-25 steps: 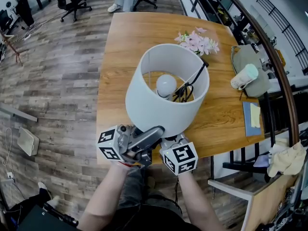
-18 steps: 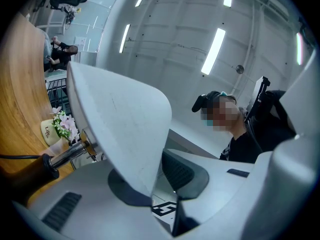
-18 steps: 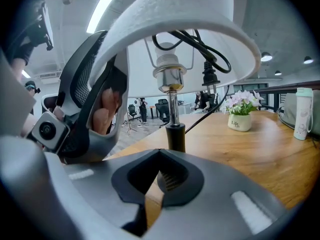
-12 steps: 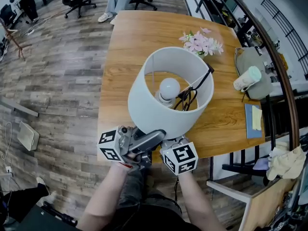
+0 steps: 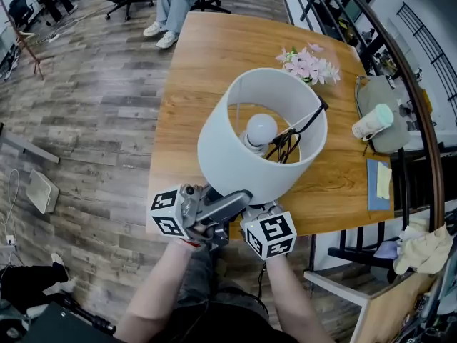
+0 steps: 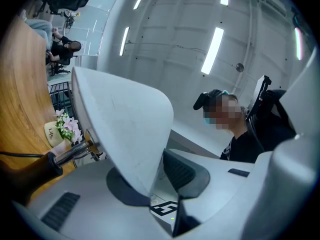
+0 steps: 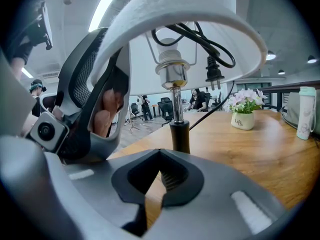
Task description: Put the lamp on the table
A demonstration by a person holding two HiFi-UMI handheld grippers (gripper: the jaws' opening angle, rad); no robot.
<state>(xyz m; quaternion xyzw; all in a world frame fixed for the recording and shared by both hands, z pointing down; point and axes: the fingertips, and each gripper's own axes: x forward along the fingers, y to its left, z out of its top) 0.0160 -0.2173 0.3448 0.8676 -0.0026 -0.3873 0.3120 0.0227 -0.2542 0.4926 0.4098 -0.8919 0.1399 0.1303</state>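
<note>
White drum-shade lamp [image 5: 243, 156] is frame-centre, over wooden surface [image 5: 193, 70] near its lower edge; base hidden. Left tongs [image 6: 157, 156] clenched on shade rim, right tongs [image 7: 159, 176] clenched empty. Placement step, I think; next: confirm base seated, then release.

The white drum-shaded lamp [image 5: 243, 166], bulb [image 5: 262, 127] and coiled black cord [image 5: 288, 145] inside, stands upright over the wooden desk [image 5: 207, 63], lower rim pinched between the left fingers [image 6: 186, 173].
</note>
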